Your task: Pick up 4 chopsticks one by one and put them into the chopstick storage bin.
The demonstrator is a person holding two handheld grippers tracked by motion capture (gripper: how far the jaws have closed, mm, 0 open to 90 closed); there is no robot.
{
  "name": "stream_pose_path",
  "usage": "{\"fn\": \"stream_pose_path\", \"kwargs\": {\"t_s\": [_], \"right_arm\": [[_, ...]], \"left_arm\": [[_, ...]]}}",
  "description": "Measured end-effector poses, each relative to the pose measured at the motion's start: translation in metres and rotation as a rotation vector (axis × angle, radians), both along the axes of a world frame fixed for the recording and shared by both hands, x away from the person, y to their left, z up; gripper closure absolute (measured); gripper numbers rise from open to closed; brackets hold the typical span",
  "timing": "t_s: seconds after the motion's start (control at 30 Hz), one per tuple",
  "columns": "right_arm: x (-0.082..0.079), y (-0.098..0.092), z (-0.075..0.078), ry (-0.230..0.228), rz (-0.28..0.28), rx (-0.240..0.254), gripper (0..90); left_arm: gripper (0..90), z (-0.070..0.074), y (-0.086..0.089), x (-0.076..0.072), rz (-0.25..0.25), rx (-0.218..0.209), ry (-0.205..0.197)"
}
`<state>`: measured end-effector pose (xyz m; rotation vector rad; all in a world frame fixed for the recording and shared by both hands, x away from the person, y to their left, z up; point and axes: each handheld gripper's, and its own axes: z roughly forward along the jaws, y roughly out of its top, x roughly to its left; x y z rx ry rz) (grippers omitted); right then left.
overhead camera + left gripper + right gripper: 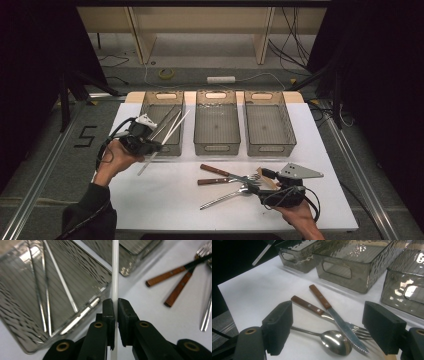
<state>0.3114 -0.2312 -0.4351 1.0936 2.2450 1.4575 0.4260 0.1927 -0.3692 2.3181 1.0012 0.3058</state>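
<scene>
Over the left bin [162, 122], the left gripper [150, 145] is clenched on a white chopstick [115, 277]. The stick's long axis runs straight out from between the jaws, tip over the bin's near right edge, other sticks already inside. Thin, smooth, plain white rod. Right gripper [327, 330] is released, hovering above the knife [332, 312], fork and spoon on the worktop [165, 195].

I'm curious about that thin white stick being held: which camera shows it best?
The left gripper view: the white stick runs up the frame, pinched between the left gripper's black jaws. The high view shows it small, slanting over the left bin. The right gripper view catches one far end.
</scene>
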Motion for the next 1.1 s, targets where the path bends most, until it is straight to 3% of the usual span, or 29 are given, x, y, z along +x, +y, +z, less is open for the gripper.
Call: {"fn": "stream_pose_path", "kwargs": {"t_s": [0.53,0.87,1.1], "right_arm": [[0.000,0.000,0.000,0.004,-0.002,0.004,25.6],[0.000,0.000,0.000,0.004,0.001,0.004,25.6],[0.000,0.000,0.000,0.007,0.001,0.006,25.6]], "left_arm": [[83.9,0.025,0.004,0.045,0.073,-0.017,-0.050],[83.9,0.031,0.013,0.071,0.142,-0.037,-0.065],[83.9,0.026,0.020,0.088,0.185,-0.036,-0.047]]}}
